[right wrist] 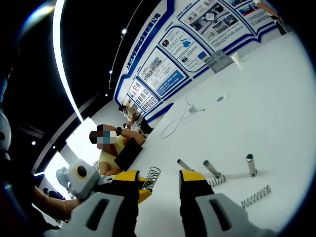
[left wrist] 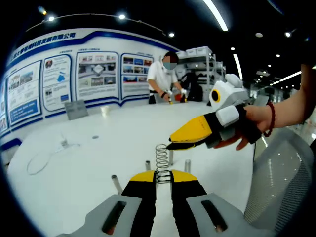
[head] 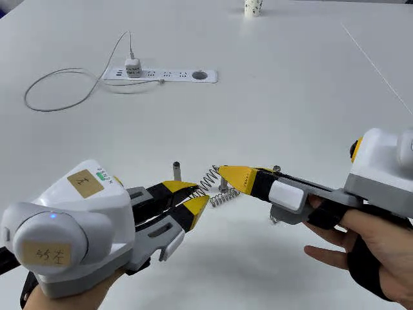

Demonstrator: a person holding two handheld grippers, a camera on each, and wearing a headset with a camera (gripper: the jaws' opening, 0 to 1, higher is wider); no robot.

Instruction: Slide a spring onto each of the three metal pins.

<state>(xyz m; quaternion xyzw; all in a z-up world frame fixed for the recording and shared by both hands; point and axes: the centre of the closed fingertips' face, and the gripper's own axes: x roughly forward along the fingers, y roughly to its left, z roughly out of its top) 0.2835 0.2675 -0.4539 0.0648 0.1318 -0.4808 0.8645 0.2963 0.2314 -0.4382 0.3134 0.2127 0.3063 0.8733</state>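
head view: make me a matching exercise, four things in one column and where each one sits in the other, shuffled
Things
1. raised spring
2. loose spring
3. power strip
4. paper cup

Places
A. far end of the table, beyond everything else
B. lying flat on the table, just below the gripper tips
C. pinched between the jaws of the left gripper
D. mid-table, with a charger plugged into it

Pairs: 1-C, 2-B, 3-D, 4-A
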